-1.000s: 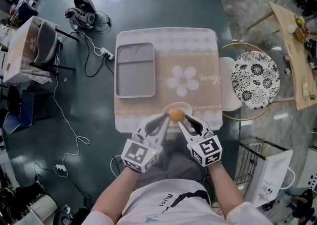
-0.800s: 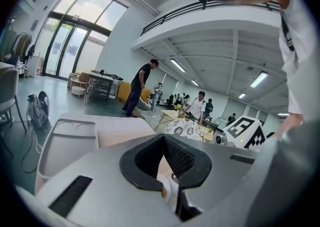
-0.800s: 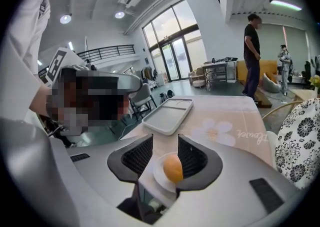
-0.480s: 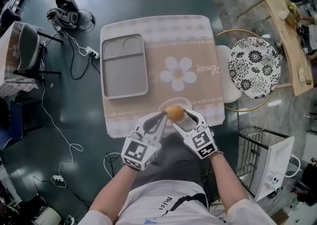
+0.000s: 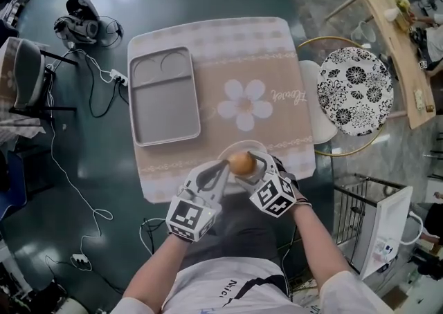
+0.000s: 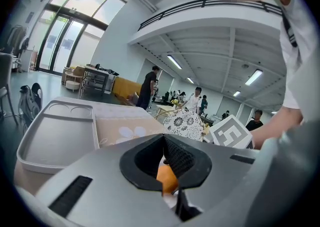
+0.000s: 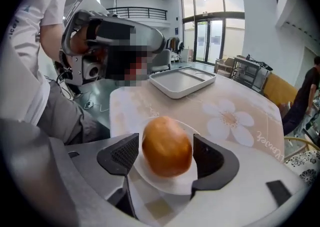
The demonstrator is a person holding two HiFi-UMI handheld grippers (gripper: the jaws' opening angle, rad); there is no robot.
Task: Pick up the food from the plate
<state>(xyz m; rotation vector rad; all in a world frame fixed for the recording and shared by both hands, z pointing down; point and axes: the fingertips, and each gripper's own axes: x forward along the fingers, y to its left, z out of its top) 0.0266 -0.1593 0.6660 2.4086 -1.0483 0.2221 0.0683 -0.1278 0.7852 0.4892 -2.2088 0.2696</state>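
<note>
Bun (image 7: pixel 167 146): round, golden-brown, sitting on a small white plate (image 7: pixel 167 185). Not lifted yet.

Right tongs (image 7: pixel 166 157): jaws opening, one pad on each side of the bun. Neither pad presses on it, though the left-hand pad looks very close to the crust. No grip at present.

Left tongs (image 6: pixel 163 143): tips pressed together just beside the bun, at the plate's near-left rim. Cannot tell whether they pinch the rim or only rest by it.

Plate stands at the near edge of the counter (image 5: pixel 277 63), right above the person's lap. Grey tray (image 5: pixel 165 98) is well apart at the far left and plays no part in the grasp.

Risks as judged from here:
- The bun is rounded and looks smooth. If the pads close off-centre or too high on its curve, it could squirt out and roll off the plate, and then likely off the counter edge.
- One pad is nearer than the other, so it may meet the bun first and shove bun and plate sideways before the second pad arrives.
- The plate looks light. If the left tongs are not steadying it, a push toward the near edge could tip it over.
- The bun looks soft, so a hard squeeze may dent or tear it.
- The two tongs are crowded, and lifting could knock the bun against the left tips.
</note>
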